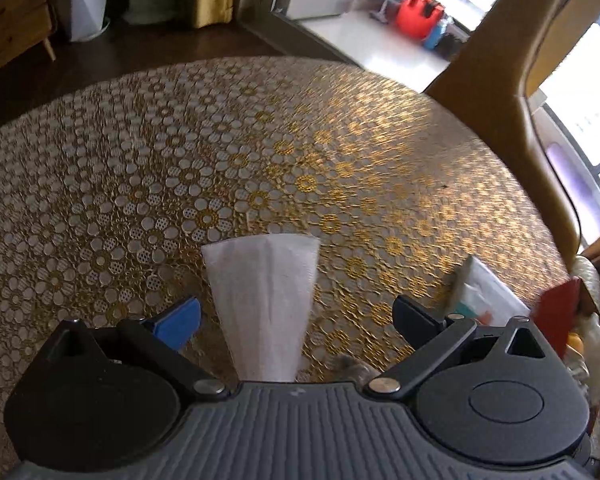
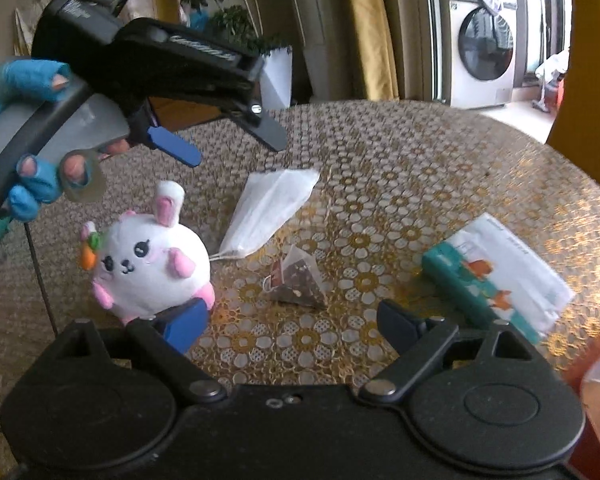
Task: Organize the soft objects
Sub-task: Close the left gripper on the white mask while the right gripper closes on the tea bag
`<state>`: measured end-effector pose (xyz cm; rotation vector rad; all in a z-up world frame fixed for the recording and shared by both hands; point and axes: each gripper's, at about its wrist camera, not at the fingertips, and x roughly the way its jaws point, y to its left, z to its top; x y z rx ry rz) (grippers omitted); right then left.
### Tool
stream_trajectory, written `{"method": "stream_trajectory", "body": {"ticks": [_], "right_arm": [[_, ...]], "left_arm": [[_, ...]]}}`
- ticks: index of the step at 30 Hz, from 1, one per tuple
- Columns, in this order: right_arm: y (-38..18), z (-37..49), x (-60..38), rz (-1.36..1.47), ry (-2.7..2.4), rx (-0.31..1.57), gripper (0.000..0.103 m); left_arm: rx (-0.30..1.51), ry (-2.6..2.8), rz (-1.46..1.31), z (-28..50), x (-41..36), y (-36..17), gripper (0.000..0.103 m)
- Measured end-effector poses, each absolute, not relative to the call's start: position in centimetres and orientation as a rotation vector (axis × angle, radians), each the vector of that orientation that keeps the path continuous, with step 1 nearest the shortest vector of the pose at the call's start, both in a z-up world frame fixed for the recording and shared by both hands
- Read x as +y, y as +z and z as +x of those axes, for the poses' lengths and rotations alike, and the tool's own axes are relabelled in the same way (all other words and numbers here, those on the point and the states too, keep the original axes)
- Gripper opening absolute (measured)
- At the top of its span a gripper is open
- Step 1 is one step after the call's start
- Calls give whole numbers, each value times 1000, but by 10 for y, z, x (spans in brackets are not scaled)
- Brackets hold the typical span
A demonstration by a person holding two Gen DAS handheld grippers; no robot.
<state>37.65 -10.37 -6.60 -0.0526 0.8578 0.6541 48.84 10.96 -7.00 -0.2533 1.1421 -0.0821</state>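
Observation:
A white face mask (image 1: 264,304) lies on the patterned table, between and below the fingers of my open left gripper (image 1: 296,316). It also shows in the right wrist view (image 2: 268,212), with the left gripper (image 2: 236,140) hovering open above and left of it. A white and pink plush bunny (image 2: 148,264) sits at the table's left, touching or just behind my right gripper's blue left finger (image 2: 184,324). A pyramid tea bag (image 2: 296,276) lies ahead of my open, empty right gripper (image 2: 296,328). A teal and white tissue pack (image 2: 496,276) lies to the right.
The round table (image 1: 140,168) has a gold floral lace cover. A tan chair back (image 1: 500,80) stands at the table's far right. The tissue pack (image 1: 480,292) and a red item (image 1: 560,316) sit near the right edge. A washing machine (image 2: 480,40) stands beyond.

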Motion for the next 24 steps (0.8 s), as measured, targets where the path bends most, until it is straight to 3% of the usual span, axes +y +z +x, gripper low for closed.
{"method": "stream_trajectory", "body": {"ticks": [9, 14, 18, 20, 24], "right_arm": [[-86, 399, -84, -120, 675, 877, 85], [-92, 403, -77, -141, 683, 874, 77], [-96, 405, -73, -159, 688, 870, 71], [-97, 406, -72, -166, 688, 867, 68], [-98, 407, -71, -175, 681, 859, 55]], "left_arm": [[1228, -42, -238, 519, 103, -106, 102], [1271, -54, -242, 528, 98, -118, 101], [1290, -46, -216, 529, 95, -128, 84], [1279, -45, -200, 528, 92, -131, 81], [1263, -26, -178, 525, 93, -133, 65]]}}
